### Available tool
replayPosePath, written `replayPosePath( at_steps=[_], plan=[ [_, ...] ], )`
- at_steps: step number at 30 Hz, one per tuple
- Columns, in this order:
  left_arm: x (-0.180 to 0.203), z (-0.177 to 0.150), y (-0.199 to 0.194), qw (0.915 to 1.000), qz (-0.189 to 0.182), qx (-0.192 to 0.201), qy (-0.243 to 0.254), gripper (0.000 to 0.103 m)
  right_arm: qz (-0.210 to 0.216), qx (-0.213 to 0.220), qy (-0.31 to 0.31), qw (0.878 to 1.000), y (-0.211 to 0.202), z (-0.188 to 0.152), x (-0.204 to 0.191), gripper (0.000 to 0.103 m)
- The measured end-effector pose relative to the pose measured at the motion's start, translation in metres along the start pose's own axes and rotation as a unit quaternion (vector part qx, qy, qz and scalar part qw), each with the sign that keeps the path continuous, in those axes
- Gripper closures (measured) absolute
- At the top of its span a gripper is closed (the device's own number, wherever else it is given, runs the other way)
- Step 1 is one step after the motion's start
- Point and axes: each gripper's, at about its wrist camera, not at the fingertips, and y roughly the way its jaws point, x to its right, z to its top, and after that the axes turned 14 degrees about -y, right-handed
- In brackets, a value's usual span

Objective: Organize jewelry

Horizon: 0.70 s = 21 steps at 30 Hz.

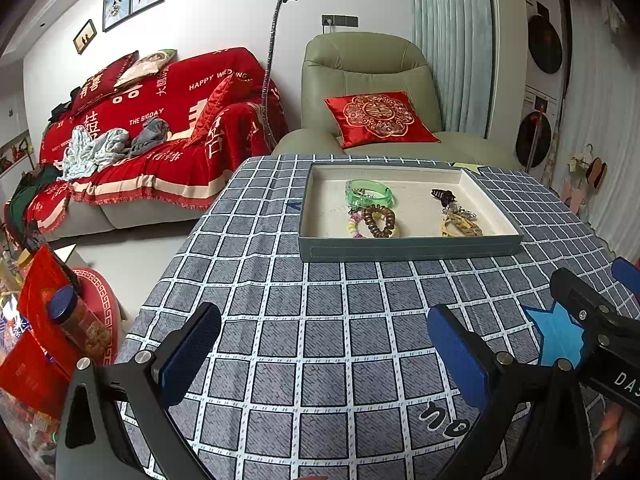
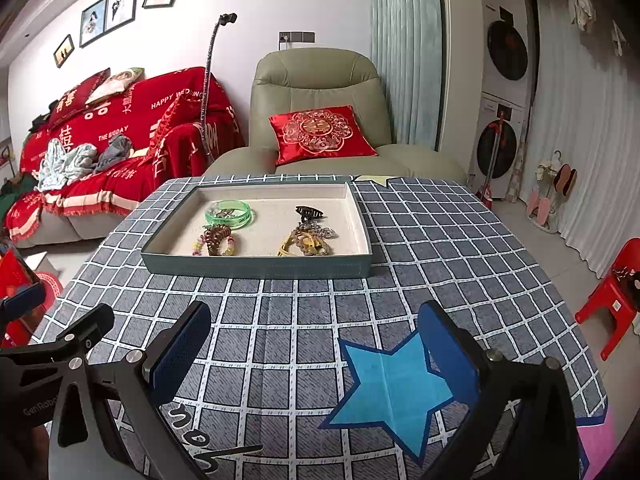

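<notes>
Well, we have both tools wide open and empty: the left hand-held gripper (image 1: 324, 352) and the right hand-held gripper (image 2: 314, 350) hover over the checked surface (image 2: 280, 320), short of the tray (image 2: 256, 270). Inside the tray lie a green bangle (image 2: 228, 213), a coiled hair tie (image 2: 218, 240), a dark hair claw (image 2: 309, 212) and tangled chains (image 2: 306, 242) (light, snag-prone). We'd pinch the stiff bangle's rim. A blue star (image 2: 390, 388) lies nearer us than the tray; nothing blocks the way.

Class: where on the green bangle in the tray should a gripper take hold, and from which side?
Grip the green bangle across its near rim, descending from above: it lies flat in the tray, whose walls block a sideways approach. Small pieces sit inside the ring, so one finger must avoid them.
</notes>
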Motion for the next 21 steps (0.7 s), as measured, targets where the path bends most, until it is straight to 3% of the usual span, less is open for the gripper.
replayPosePath(
  at_steps=[21],
  plan=[
    [-0.0015,0.0001,-0.0012,1.0000,0.001,0.000,0.000,0.000,0.000,0.001,0.000,1.000,-0.0010,0.0008,-0.0003,0.000]
  ],
)
